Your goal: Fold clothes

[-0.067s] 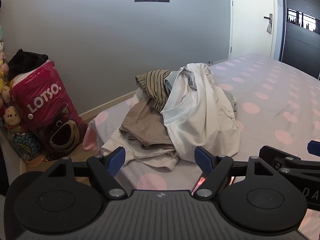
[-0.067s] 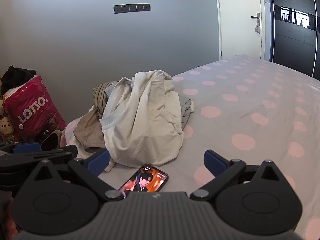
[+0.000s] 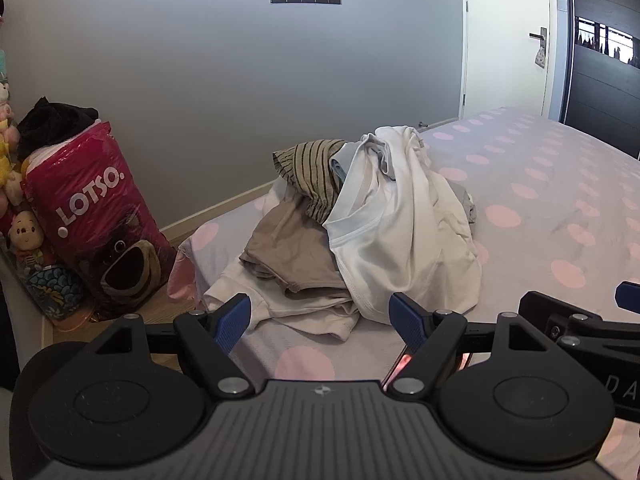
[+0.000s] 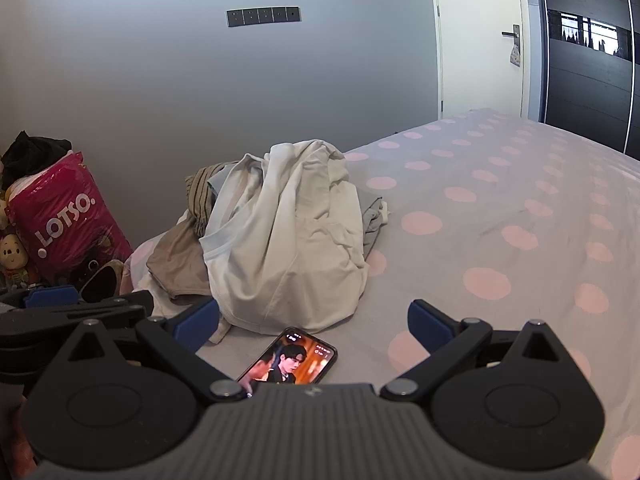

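A pile of clothes lies near the bed's corner. A white T-shirt (image 3: 404, 236) is draped on top, with a tan garment (image 3: 292, 256), a striped brown one (image 3: 312, 172) and a cream one (image 3: 280, 312) under it. The white T-shirt (image 4: 288, 248) also shows in the right wrist view. My left gripper (image 3: 320, 318) is open and empty, just short of the pile's near edge. My right gripper (image 4: 314, 322) is open and empty, to the right of the left one, in front of the pile.
The bed (image 3: 560, 200) has a grey sheet with pink dots. A phone (image 4: 292, 360) with a lit screen lies on it between my right gripper's fingers. A red LOTSO bag (image 3: 96, 216) and plush toys stand on the floor at left. A door (image 4: 480, 40) is behind.
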`<control>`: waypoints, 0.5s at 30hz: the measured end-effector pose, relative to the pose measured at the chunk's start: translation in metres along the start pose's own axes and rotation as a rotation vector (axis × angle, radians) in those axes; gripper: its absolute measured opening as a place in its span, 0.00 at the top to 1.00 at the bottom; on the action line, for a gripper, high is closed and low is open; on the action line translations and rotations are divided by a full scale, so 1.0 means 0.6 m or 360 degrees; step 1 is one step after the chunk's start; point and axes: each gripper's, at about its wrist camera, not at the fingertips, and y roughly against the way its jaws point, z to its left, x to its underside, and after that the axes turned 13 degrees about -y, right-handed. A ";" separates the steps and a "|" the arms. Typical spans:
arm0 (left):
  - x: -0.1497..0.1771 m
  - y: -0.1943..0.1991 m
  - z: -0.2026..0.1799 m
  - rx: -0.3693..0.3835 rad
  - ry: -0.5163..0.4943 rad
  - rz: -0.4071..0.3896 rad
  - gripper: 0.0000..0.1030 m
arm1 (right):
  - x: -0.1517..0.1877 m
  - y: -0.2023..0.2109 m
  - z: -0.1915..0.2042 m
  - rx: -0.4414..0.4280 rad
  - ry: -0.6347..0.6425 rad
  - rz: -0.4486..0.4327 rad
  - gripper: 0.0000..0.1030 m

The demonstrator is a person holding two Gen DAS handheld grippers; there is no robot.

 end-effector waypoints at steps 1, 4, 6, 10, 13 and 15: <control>-0.001 -0.001 -0.001 0.0001 -0.0001 0.0002 0.27 | 0.001 0.000 0.002 -0.0003 -0.0001 -0.0002 0.02; -0.005 -0.003 -0.005 0.0003 -0.0004 0.0008 0.27 | 0.004 0.002 0.012 -0.0005 -0.0005 -0.0013 0.02; -0.006 -0.002 -0.001 0.0018 0.0022 -0.0009 0.27 | 0.008 0.003 0.018 -0.0004 0.0000 -0.0017 0.02; -0.015 0.012 0.015 0.0023 0.0042 -0.0036 0.27 | -0.003 0.008 0.032 -0.0005 0.0004 -0.0035 0.02; -0.021 0.010 0.010 0.0035 0.0033 -0.0046 0.27 | -0.013 0.016 0.034 -0.0007 -0.0004 -0.0050 0.02; -0.030 0.012 0.012 0.0042 0.0041 -0.0050 0.27 | -0.020 0.019 0.037 -0.0011 -0.0004 -0.0060 0.02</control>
